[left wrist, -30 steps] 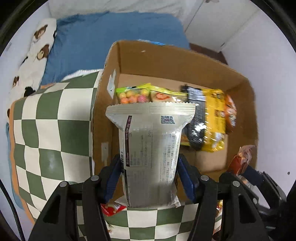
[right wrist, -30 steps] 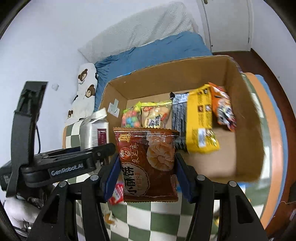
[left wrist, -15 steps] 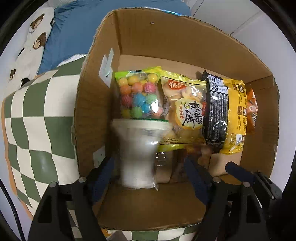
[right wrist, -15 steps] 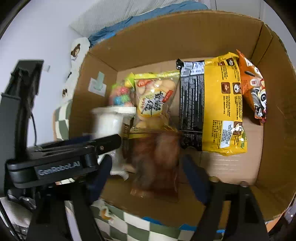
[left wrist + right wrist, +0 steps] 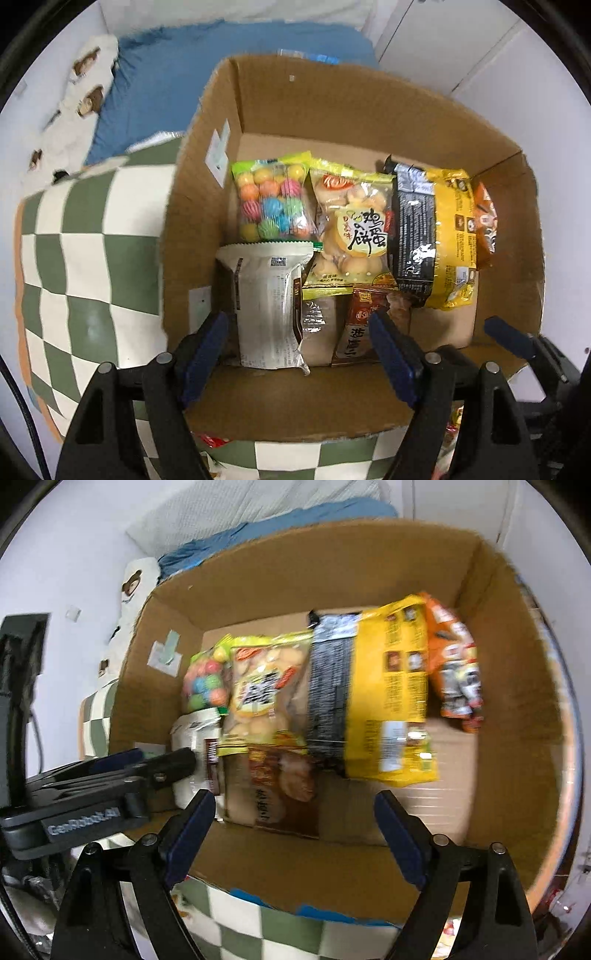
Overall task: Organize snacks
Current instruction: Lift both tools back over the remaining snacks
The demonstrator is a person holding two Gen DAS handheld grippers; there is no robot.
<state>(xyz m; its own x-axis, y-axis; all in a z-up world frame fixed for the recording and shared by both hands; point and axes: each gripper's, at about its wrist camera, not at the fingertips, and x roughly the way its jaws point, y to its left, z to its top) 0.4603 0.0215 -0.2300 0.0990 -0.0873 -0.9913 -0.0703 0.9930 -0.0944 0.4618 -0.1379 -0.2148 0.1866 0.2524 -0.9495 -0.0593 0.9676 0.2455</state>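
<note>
A cardboard box (image 5: 369, 103) (image 5: 332, 568) holds several snack packs. The white pack (image 5: 267, 302) (image 5: 192, 738) lies at the box's front left, below a bag of coloured candy balls (image 5: 273, 201). The brown pack (image 5: 364, 325) (image 5: 284, 786) lies beside it, below a yellow egg-biscuit bag (image 5: 354, 229). My left gripper (image 5: 299, 354) is open and empty just above the box's near wall. My right gripper (image 5: 295, 834) is open and empty, to the right of the left one.
A black-and-yellow pack (image 5: 432, 236) and an orange pack (image 5: 485, 221) lie at the box's right. The box stands on a green-and-white checked cloth (image 5: 74, 258). A blue blanket (image 5: 177, 81) and bear-print pillow (image 5: 70, 122) lie behind. Loose wrappers (image 5: 210, 439) lie under the box's front edge.
Both grippers moved over the box, opened and let go of their packs. The white and brown packs now lie in the box. Both grippers have since drawn back a little.
</note>
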